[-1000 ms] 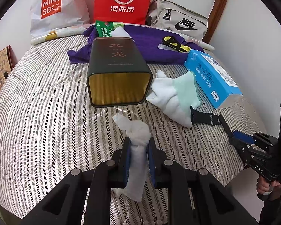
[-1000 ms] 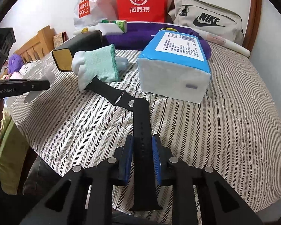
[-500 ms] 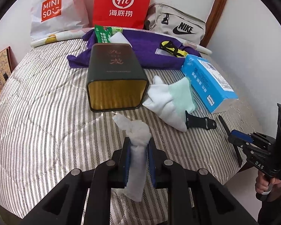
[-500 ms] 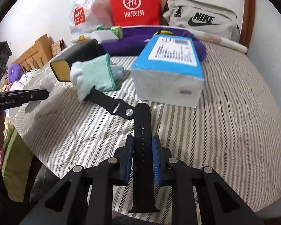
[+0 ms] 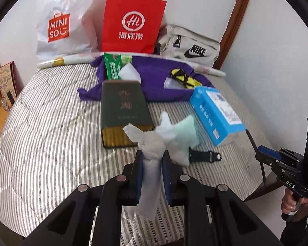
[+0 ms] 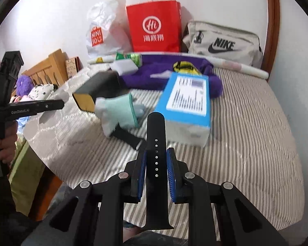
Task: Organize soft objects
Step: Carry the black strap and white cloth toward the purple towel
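My left gripper (image 5: pixel 152 164) pinches a knotted white cloth (image 5: pixel 151 160); the tea tin (image 5: pixel 123 112), mouth toward me, lies just above at frame centre. My right gripper (image 6: pixel 156 164) clamps a black watch strap (image 6: pixel 155 155).

Left gripper (image 5: pixel 152 160) lifted higher above bed (image 5: pixel 47 123), wad (image 5: pixel 151 164) carried up with it; wad's tip now overlaps tin's (image 5: pixel 123 110) open end instead of sitting below it. Right gripper (image 6: pixel 156 164) raised strap (image 6: pixel 155 143) off bed, pulled clear of second strap piece (image 5: pixel 204 156); strap tip now stands against blue box (image 6: pixel 186 104). Views blurred by motion.
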